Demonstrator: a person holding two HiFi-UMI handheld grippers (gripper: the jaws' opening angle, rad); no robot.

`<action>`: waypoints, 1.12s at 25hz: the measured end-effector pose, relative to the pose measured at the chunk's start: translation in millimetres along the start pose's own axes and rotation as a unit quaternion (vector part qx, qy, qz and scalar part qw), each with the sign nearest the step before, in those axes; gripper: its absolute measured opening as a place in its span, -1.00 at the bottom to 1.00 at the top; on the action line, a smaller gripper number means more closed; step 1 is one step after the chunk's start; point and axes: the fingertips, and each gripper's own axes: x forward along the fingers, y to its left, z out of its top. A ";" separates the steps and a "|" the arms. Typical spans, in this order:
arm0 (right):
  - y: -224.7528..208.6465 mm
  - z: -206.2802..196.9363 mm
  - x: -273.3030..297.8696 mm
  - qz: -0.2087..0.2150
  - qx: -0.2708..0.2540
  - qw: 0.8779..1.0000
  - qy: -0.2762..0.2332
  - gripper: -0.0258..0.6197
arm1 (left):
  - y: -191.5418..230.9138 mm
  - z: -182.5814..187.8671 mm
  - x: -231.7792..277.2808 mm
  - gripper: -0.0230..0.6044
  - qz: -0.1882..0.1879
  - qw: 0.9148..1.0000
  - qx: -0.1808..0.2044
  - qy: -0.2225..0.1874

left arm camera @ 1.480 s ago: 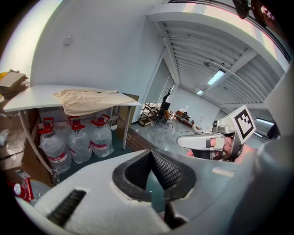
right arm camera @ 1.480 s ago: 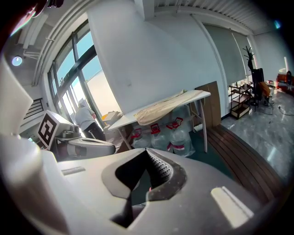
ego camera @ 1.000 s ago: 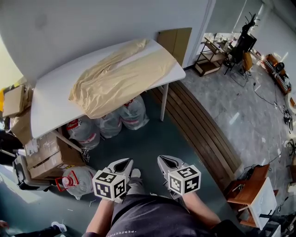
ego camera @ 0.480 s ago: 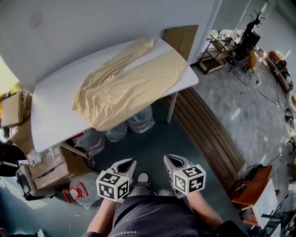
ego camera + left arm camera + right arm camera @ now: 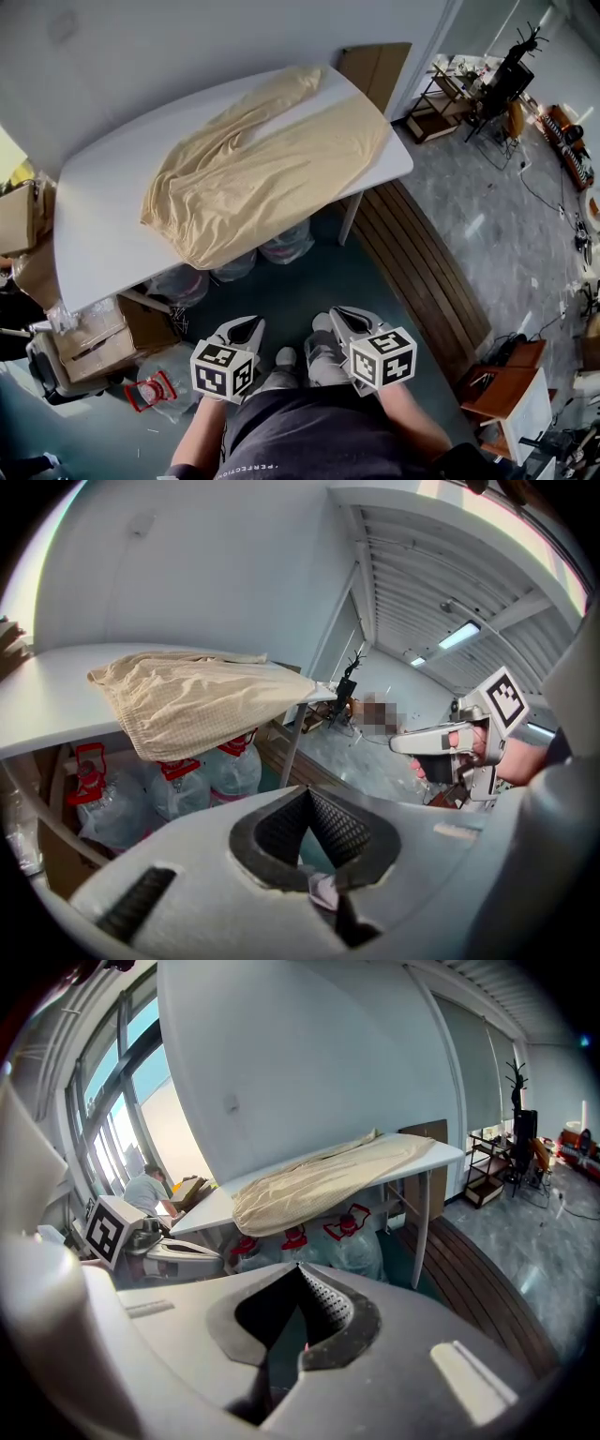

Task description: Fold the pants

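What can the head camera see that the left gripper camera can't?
Only the head view shows the whole top of the white table, with the pants spread flat and both legs in sight. It also shows the cardboard boxes on the floor beside the table.

Only the left gripper view shows the ceiling with its lit lamp, and the underside of the table.

Both views show the table, the pants drooping over its near edge, and the right gripper with its fingers shut and nothing in them.

Grey tongs (image 5: pixel 242 324), chequered marker cubes (image 5: pixel 222 369), dark shirt (image 5: pixel 309 433)
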 end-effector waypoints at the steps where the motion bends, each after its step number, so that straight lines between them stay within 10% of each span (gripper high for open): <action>1: -3.3 3.0 5.8 0.002 -0.002 1.000 0.002 -0.92 | 2.5 1.6 4.3 -0.94 0.002 1.000 -0.002 0.001; 13: -41.5 76.9 64.3 0.076 -0.051 0.995 0.029 -0.92 | 44.1 49.3 58.3 -0.87 0.072 0.996 -0.043 -0.011; 28: -40.5 114.2 127.2 0.193 -0.134 0.967 0.098 -0.92 | 92.5 51.5 70.8 -0.58 0.200 0.971 -0.128 -0.027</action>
